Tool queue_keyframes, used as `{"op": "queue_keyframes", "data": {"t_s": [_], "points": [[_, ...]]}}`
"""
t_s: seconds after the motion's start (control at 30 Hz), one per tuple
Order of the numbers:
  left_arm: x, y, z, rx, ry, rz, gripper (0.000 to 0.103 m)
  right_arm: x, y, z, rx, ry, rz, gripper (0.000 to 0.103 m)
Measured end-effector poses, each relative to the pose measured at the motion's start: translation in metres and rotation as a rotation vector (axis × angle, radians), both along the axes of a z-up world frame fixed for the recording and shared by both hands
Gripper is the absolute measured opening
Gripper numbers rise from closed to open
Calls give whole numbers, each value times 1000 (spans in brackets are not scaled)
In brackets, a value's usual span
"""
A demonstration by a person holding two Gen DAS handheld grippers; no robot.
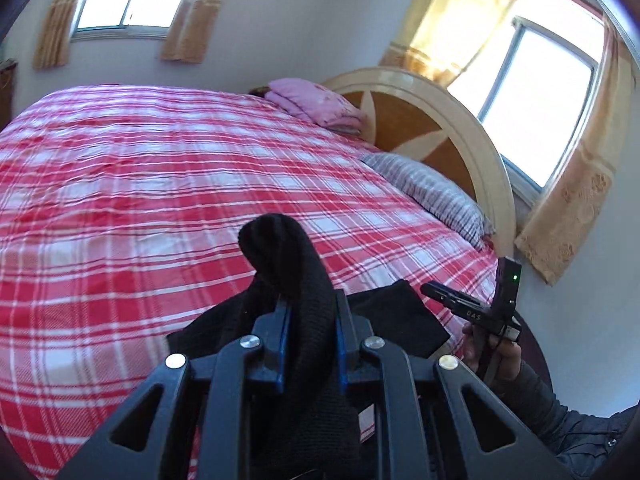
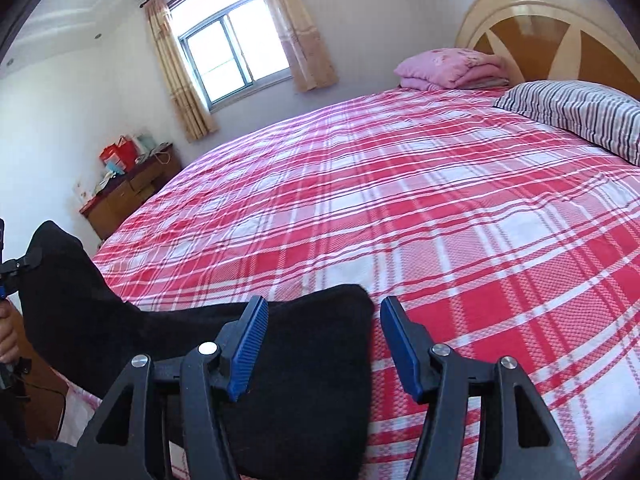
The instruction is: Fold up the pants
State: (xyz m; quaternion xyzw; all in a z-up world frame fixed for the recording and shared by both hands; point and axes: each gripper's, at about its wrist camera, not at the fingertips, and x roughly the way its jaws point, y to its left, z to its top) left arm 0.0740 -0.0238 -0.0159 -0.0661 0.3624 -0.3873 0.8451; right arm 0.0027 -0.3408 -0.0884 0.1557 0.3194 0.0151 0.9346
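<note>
The black pants (image 2: pixel 304 344) lie at the near edge of a bed with a red and white plaid cover (image 2: pixel 440 208). My left gripper (image 1: pixel 308 316) is shut on a thick bunch of the black pants (image 1: pixel 288 264), which sticks up past its blue pads and is lifted off the bed. In the right wrist view that raised end of the fabric reaches up to the far left, where the left gripper (image 2: pixel 16 268) holds it. My right gripper (image 2: pixel 324 320) is open just above the flat part of the pants, with nothing pressed between its blue pads (image 2: pixel 248 348).
A striped pillow (image 2: pixel 576 116) and a folded pink blanket (image 2: pixel 452 68) lie by the curved headboard (image 1: pixel 452 132). A wooden cabinet (image 2: pixel 128 192) with clutter stands by the far wall under a window. A hand holding the right gripper (image 1: pixel 472 312) shows in the left wrist view.
</note>
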Motion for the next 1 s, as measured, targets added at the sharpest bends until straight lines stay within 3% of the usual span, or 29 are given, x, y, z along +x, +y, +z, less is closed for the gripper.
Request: {"op": "queue_keyframes", "data": {"t_s": [0.2, 0.43, 0.63, 0.9, 1.0], "points": [[1, -54, 1, 61, -3, -69, 19, -1, -11, -1, 8, 5, -39, 61], [8, -114, -19, 217, -21, -92, 19, -1, -16, 1, 10, -4, -53, 61], [9, -156, -42, 257, 31, -147, 18, -1, -14, 2, 11, 0, -49, 61], [-3, -204, -65, 329, 25, -212, 23, -1, -18, 1, 24, 3, -51, 61], [-16, -203, -59, 285, -6, -225, 28, -1, -20, 2, 33, 0, -50, 61]]}}
